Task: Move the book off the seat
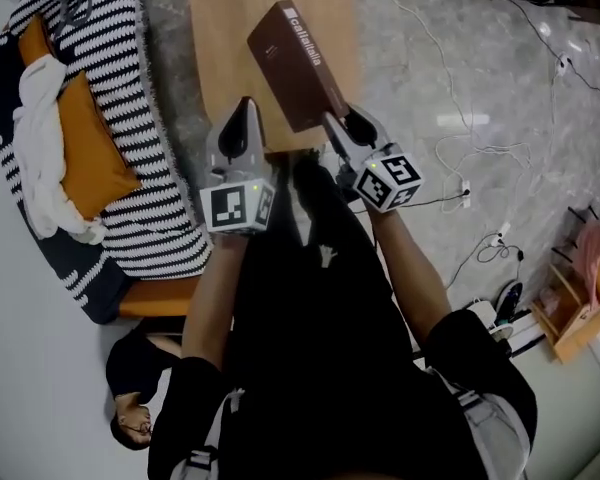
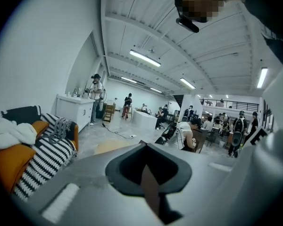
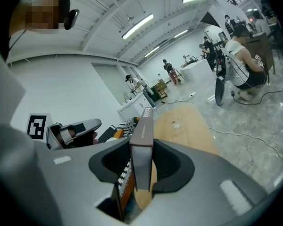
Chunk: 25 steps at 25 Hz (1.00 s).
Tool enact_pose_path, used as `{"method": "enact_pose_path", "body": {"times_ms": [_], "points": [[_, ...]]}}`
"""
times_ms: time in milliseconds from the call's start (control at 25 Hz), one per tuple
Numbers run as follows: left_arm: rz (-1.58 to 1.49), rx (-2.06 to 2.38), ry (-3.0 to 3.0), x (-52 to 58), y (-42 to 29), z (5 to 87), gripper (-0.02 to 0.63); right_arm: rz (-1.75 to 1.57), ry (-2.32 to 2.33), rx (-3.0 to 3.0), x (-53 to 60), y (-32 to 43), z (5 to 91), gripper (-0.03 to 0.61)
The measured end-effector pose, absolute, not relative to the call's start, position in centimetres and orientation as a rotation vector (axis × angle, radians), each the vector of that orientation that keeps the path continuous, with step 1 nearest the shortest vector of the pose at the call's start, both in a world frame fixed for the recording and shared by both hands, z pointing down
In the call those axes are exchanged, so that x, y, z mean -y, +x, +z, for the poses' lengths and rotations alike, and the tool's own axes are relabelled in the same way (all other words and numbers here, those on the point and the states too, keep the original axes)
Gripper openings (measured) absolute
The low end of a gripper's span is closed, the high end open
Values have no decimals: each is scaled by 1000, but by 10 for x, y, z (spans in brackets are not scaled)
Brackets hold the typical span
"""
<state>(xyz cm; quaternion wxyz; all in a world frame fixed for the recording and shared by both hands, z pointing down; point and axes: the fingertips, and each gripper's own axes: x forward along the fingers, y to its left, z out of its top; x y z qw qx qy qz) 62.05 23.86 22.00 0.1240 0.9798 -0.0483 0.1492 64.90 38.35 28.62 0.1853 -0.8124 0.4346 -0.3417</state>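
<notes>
A brown hardcover book [image 1: 298, 63] hangs tilted over the near end of a wooden table [image 1: 225, 28]. My right gripper [image 1: 332, 118] is shut on its lower edge. In the right gripper view the book [image 3: 142, 145] stands on edge between the jaws of the right gripper [image 3: 142, 171], its spine running away from the camera. My left gripper [image 1: 242, 110] is beside the book on the left and apart from it. Its fingers meet at a point with nothing in them. In the left gripper view the left gripper [image 2: 148, 175] shows only a thin brown sliver in its gap.
A sofa with a black-and-white striped blanket [image 1: 140, 158], an orange cushion [image 1: 90, 158] and a white cloth [image 1: 35, 138] lies at the left. Cables [image 1: 480, 158] run over the grey floor at the right. A wooden rack [image 1: 580, 313] stands at the right edge.
</notes>
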Motion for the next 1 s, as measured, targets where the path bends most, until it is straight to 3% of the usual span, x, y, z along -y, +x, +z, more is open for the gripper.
{"method": "enact_pose_path", "body": {"times_ms": [1000], "points": [[550, 114, 2718, -213, 645, 378, 5, -1117, -2230, -1073, -359, 656, 463, 155]]}}
